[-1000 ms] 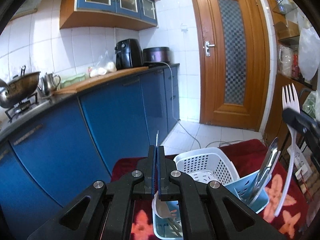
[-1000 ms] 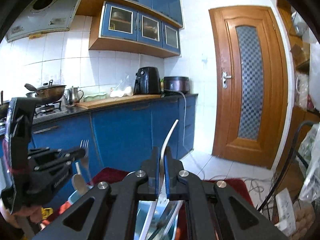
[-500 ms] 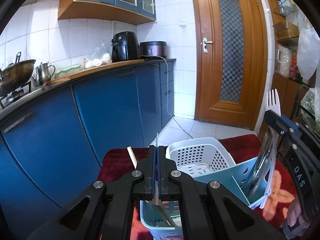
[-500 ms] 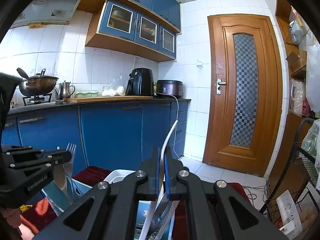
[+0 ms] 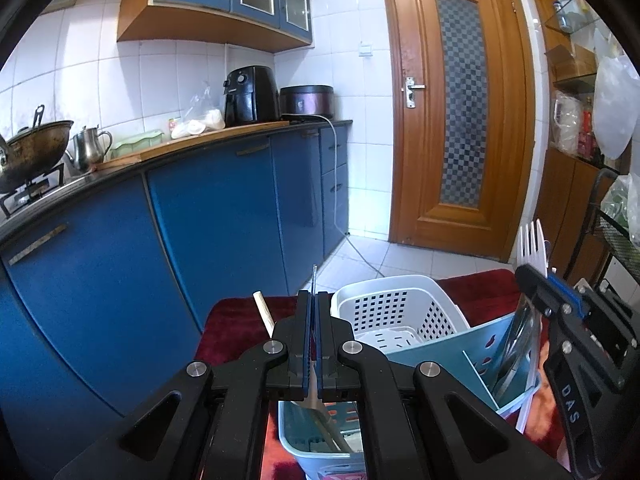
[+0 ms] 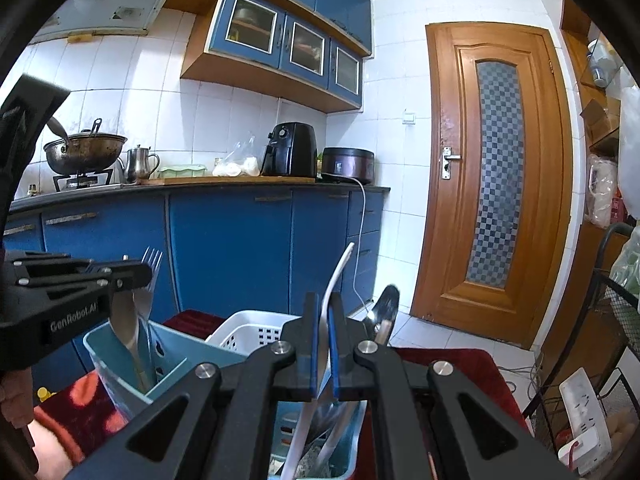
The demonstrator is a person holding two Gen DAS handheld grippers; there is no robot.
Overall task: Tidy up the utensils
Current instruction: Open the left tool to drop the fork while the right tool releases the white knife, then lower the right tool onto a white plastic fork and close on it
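My left gripper (image 5: 314, 300) is shut on a metal fork (image 6: 150, 272), seen edge-on between its jaws in the left wrist view. The fork's handle reaches down into a light blue utensil caddy (image 5: 460, 348). My right gripper (image 6: 324, 320) is shut on a white plastic fork (image 6: 340, 272), whose lower end hangs inside the caddy (image 6: 120, 360). From the left wrist view the right gripper (image 5: 528, 276) stands at the right, over the caddy, with the white fork's tines (image 5: 534, 244) pointing up. A metal spoon (image 6: 384, 304) stands in the caddy.
A white perforated basket (image 5: 400, 312) sits just behind the caddy on a red floral cloth (image 5: 240, 320). A wooden stick (image 5: 264, 312) pokes up beside my left jaws. Blue cabinets (image 5: 220, 220) lie to the left. A wire rack (image 6: 612, 320) and power strip (image 6: 580, 420) are on the right.
The right gripper has come down with the white fork, its lower end now deeper in the caddy. The left gripper has stayed in place with the metal fork.
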